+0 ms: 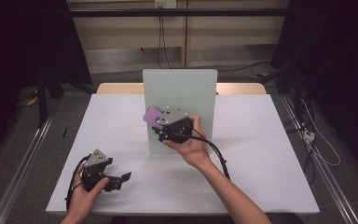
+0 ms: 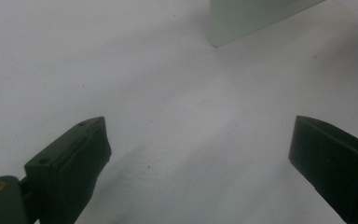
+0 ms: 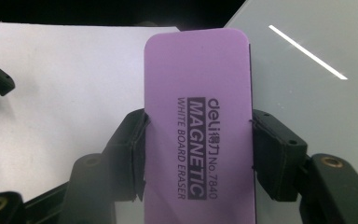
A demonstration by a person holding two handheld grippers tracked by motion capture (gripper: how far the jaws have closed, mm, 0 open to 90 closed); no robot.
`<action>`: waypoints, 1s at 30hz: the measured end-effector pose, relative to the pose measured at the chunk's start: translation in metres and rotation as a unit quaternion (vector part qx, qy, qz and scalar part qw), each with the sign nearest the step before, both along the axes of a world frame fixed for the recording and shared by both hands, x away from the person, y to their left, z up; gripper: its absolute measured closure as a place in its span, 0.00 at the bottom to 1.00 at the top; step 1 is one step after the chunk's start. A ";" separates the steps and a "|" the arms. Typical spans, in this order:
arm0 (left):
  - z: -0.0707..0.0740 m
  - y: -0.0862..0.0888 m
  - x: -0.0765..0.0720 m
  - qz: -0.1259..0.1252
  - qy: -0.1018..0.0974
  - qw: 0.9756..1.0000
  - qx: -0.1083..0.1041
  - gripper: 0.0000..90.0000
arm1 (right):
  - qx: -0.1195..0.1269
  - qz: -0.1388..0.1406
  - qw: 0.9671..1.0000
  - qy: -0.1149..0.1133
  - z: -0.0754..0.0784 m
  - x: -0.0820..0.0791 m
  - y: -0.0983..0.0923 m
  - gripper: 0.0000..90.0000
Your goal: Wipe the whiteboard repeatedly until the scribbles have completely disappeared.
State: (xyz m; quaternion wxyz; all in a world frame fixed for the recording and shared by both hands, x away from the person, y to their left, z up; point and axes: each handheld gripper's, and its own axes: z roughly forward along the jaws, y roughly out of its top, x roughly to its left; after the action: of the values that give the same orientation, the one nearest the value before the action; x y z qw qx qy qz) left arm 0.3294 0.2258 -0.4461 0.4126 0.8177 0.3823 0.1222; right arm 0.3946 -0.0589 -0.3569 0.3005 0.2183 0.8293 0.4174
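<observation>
The right gripper (image 1: 159, 122) is clamping a purple rectangular magnetic whiteboard eraser (image 3: 198, 126) across its short sides, the long axis running out beyond the fingers (image 3: 275, 158) toward the upright pale-green glass board (image 1: 186, 88) just ahead; the left gripper (image 2: 198, 154) is resting wide and empty over the white worktop (image 1: 261, 154)

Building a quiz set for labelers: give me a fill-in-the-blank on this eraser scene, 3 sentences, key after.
1. The right gripper is shut on a whiteboard eraser whose colour is ____.
2. The word printed in the dark bar on the eraser is ____.
3. The left gripper, low over the white table, has its fingers ____.

Missing words: purple; MAGNETIC; open
</observation>
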 end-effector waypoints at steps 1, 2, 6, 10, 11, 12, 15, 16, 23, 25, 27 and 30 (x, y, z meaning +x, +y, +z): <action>0.001 0.000 0.000 0.001 0.002 1.000 0.003 0.06 | 0.001 0.002 1.000 0.002 -0.001 0.000 0.000 0.46; 0.000 0.000 0.000 0.002 0.002 1.000 0.002 0.06 | -0.001 0.005 1.000 0.003 -0.003 -0.001 0.001 0.46; 0.000 0.000 0.000 0.003 0.002 1.000 -0.001 0.06 | -0.006 0.006 1.000 0.009 -0.004 -0.001 0.002 0.46; 0.000 0.001 -0.001 0.001 0.002 1.000 0.003 0.06 | -0.007 0.003 1.000 0.004 0.002 0.001 0.000 0.46; 0.000 0.001 -0.001 0.002 0.002 1.000 -0.001 0.06 | -0.005 0.002 1.000 0.002 0.005 0.002 -0.002 0.46; 0.000 0.001 0.000 0.002 0.003 1.000 -0.001 0.06 | 0.000 -0.001 1.000 0.001 0.008 0.002 -0.004 0.46; 0.000 0.001 0.000 0.002 0.001 1.000 -0.002 0.06 | 0.002 -0.009 1.000 -0.010 0.018 0.005 -0.010 0.46; 0.000 0.001 0.000 0.001 0.001 1.000 0.000 0.06 | 0.004 -0.012 1.000 -0.013 0.021 0.006 -0.011 0.46; 0.000 0.001 -0.001 0.002 0.002 1.000 0.000 0.06 | -0.002 -0.028 0.999 -0.031 0.041 0.011 -0.021 0.46; 0.001 0.001 0.000 0.002 -0.001 1.000 0.003 0.06 | -0.005 -0.031 0.999 -0.035 0.045 0.011 -0.022 0.46; 0.000 0.001 0.000 0.004 -0.001 1.000 0.002 0.06 | -0.001 -0.034 0.999 -0.036 0.046 0.012 -0.022 0.46; 0.001 0.001 -0.001 0.003 -0.001 1.000 0.002 0.06 | -0.005 -0.035 0.998 -0.042 0.043 0.011 -0.019 0.46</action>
State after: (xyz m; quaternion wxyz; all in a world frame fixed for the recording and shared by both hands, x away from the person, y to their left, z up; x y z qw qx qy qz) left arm 0.3289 0.2272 -0.4455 0.4106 0.8175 0.3842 0.1247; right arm 0.4054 -0.0781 -0.3139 0.3506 0.2282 0.8100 0.4110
